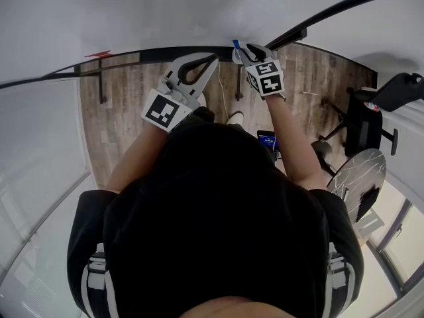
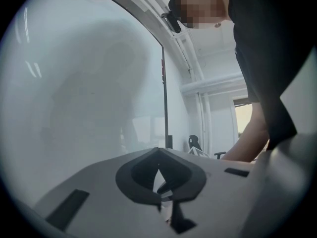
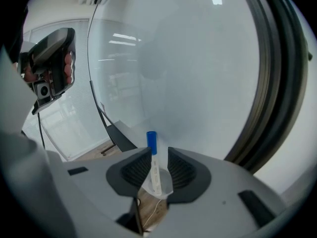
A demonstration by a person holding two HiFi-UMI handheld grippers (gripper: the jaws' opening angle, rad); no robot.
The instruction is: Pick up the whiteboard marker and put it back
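A white whiteboard marker [image 3: 154, 170] with a blue cap stands upright between the pads of my right gripper [image 3: 154, 156]. There is a gap between the marker and the right pad, so the jaws are open around it. Its lower end sits in a small white holder [image 3: 166, 188] at the foot of the whiteboard [image 3: 188, 73]. In the head view the blue cap of the marker [image 1: 235, 44] pokes out in front of the right gripper [image 1: 242, 50], up against the whiteboard [image 1: 199, 12]. My left gripper [image 1: 213, 59] [image 2: 158, 151] is held level beside it, shut and empty.
The whiteboard's black frame [image 1: 152, 53] runs along its bottom edge above a wooden floor [image 1: 126, 111]. A black office chair [image 1: 361, 121] and a round marble-patterned table [image 1: 361, 171] stand to the right. My own body fills the lower half of the head view.
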